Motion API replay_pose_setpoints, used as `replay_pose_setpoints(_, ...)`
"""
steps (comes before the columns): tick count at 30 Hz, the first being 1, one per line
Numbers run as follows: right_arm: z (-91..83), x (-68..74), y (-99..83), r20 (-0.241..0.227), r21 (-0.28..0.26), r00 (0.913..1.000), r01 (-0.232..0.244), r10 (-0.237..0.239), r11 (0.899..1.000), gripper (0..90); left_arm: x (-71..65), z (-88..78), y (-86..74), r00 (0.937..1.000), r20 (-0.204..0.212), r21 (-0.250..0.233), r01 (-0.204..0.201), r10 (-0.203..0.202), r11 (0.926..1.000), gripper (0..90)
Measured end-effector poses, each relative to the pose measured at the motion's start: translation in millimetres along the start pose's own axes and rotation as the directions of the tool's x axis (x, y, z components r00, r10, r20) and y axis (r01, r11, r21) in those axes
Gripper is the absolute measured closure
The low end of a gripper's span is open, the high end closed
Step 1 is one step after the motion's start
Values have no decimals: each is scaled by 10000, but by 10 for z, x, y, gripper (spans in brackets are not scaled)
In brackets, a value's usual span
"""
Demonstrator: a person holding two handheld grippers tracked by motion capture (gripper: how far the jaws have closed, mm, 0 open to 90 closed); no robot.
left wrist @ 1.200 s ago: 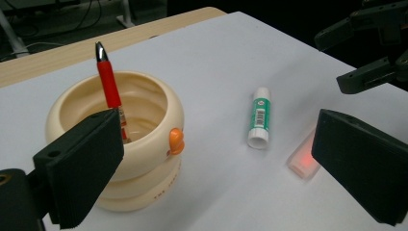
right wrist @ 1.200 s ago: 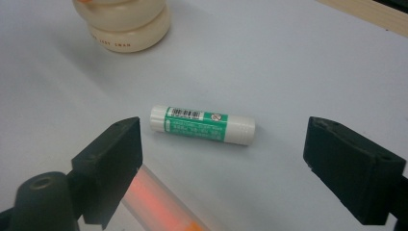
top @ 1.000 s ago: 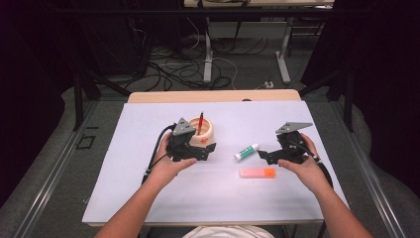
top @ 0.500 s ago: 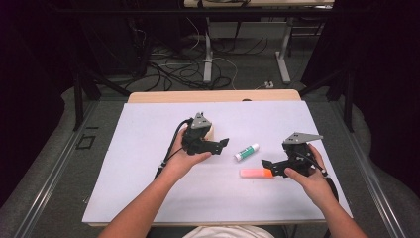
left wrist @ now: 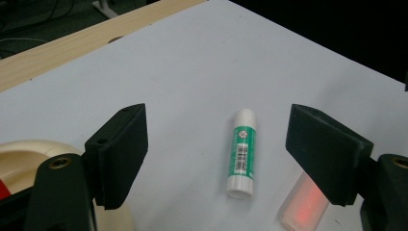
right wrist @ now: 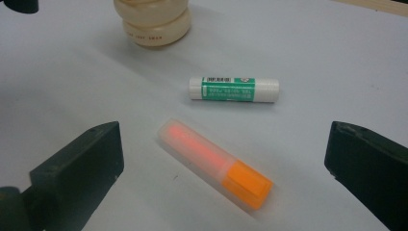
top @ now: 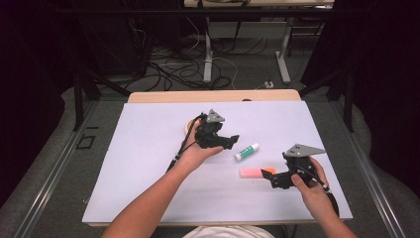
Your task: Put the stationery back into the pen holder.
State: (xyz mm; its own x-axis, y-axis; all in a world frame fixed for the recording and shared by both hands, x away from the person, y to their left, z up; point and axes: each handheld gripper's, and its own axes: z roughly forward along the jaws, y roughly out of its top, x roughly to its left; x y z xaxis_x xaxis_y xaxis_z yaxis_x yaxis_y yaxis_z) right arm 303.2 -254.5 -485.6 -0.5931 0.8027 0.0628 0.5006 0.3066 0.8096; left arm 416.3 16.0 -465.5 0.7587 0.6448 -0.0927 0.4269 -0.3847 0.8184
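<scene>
The glue stick, white with a green label, lies flat on the white table sheet near its middle, just ahead of the left gripper, which a hand holds low over the sheet with its jaws pointing toward the stick. In the left gripper view the glue stick sits between the two black jaws but clear of both, its long axis running almost straight along the gripper's line of sight, one end toward the camera. The jaws stand well apart with nothing in them; they have just been closing, and the pads touch nothing yet.

The orange highlighter lies just beside the glue stick, on the person's side of it, directly in front of the right gripper. In the right gripper view the highlighter lies on a slant between wide-open, empty jaws, orange cap toward the camera's right, with the glue stick farther off and crosswise.

Each hand appears lined up on its own item: the left is the nearer to the glue stick, the right to the highlighter. A cream pen holder stands behind the left hand, apart from both items. For the left gripper, the coming pinch would fall across the stick's narrow width, a favourable alignment.
</scene>
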Motion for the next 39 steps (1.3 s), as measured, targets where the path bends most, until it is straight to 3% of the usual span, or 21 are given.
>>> replay_pose_setpoints(12,31,-9,-78,105,-101,9997,217,-216,9997,0,34,274,83,9997,195,693,118,-131,9975,277)
replay_pose_setpoints(16,24,-17,-80,197,-181,9996,217,-213,9996,0,32,375,98,9997,249,914,-18,-5,9958,279)
replay_pose_setpoints(22,23,-39,-82,320,-410,9993,217,-204,9989,0,-16,522,109,9993,322,1401,-235,192,9899,302)
replay_pose_setpoints(30,16,-65,-87,177,-215,9995,259,-255,9994,0,-67,669,59,9972,514,1985,-629,537,9781,342)
replay_pose_setpoints(39,50,-61,-100,186,-175,9994,279,-276,9995,0,-84,787,-9,9974,651,2336,-455,310,9713,394)
